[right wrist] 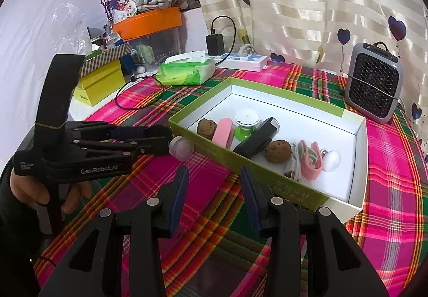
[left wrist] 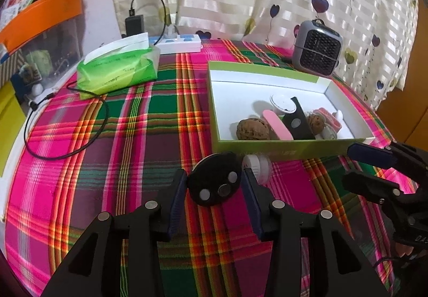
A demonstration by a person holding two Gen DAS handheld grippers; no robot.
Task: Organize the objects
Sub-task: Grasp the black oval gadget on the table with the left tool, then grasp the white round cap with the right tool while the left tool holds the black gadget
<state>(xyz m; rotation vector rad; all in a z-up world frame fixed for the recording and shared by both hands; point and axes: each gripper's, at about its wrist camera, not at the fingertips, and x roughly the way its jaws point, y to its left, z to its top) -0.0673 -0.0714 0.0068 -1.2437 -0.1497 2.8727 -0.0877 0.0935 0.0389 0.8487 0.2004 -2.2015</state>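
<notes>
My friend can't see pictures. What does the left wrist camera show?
An open left hand-held gripper hovers over a plaid tablecloth, with a black disc between its fingers and a white cap beside it. Behind sits a green box holding walnuts and small things; the right hand-held gripper is at the right edge.

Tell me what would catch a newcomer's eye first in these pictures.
The loud pink and green plaid tablecloth covers the whole table. On it sits a green box with small items inside, and the left gripper stands open around a black disc just outside the box's near wall.
</notes>
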